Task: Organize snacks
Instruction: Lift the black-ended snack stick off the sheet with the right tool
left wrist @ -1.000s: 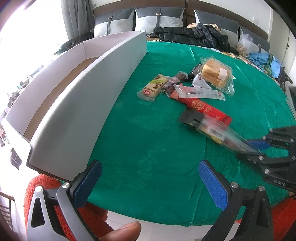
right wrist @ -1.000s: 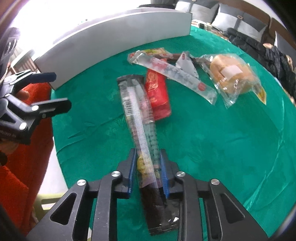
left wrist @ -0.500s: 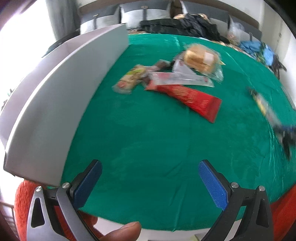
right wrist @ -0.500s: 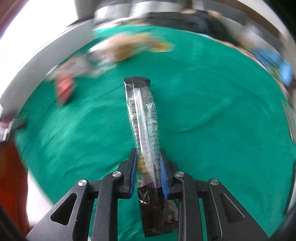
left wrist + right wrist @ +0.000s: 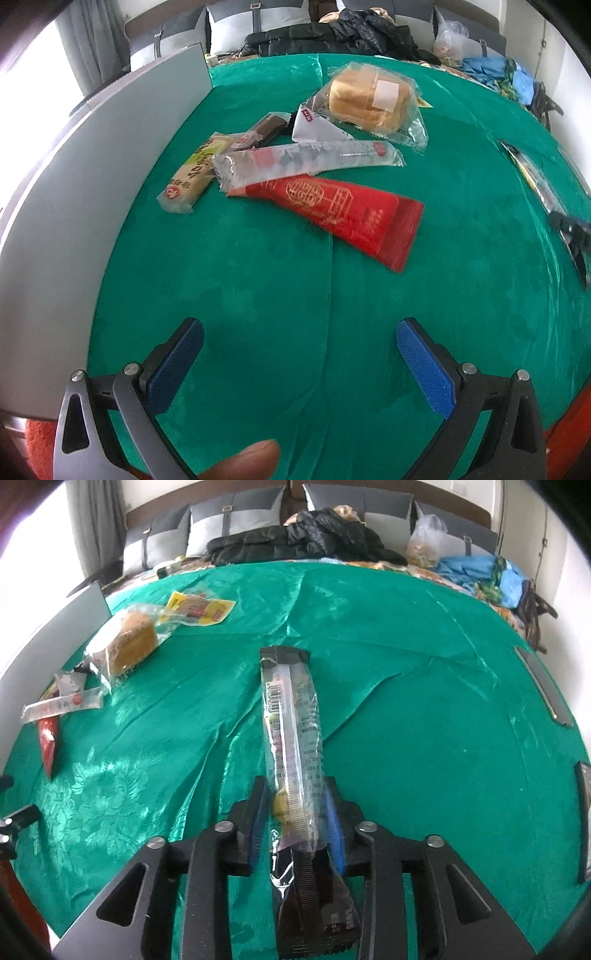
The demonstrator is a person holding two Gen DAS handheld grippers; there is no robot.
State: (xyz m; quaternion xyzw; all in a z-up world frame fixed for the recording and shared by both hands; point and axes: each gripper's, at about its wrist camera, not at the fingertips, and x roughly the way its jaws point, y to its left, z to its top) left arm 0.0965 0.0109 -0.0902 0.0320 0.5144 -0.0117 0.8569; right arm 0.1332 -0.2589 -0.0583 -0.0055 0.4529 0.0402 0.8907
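My right gripper (image 5: 295,805) is shut on a long clear-and-black snack packet (image 5: 291,716), held above the green tablecloth; it shows at the far right of the left wrist view (image 5: 532,177). My left gripper (image 5: 299,350) is open and empty above the near cloth. Ahead of it lie a red packet (image 5: 340,214), a long silver-white packet (image 5: 306,160), a beige bar (image 5: 192,173), a dark bar (image 5: 266,129), a small white wrapper (image 5: 314,127) and bagged bread (image 5: 369,96). The bread (image 5: 125,646) and a yellow packet (image 5: 199,609) lie left in the right wrist view.
A white cardboard box wall (image 5: 74,184) runs along the table's left side. Behind the round table (image 5: 406,627) is a sofa with a black jacket (image 5: 306,539), a plastic bag (image 5: 424,539) and blue cloth (image 5: 476,568). Flat grey objects (image 5: 539,683) lie at the right rim.
My right gripper has swung the long packet from the snack pile out to the right side of the table. My left gripper has moved closer to the snack pile.
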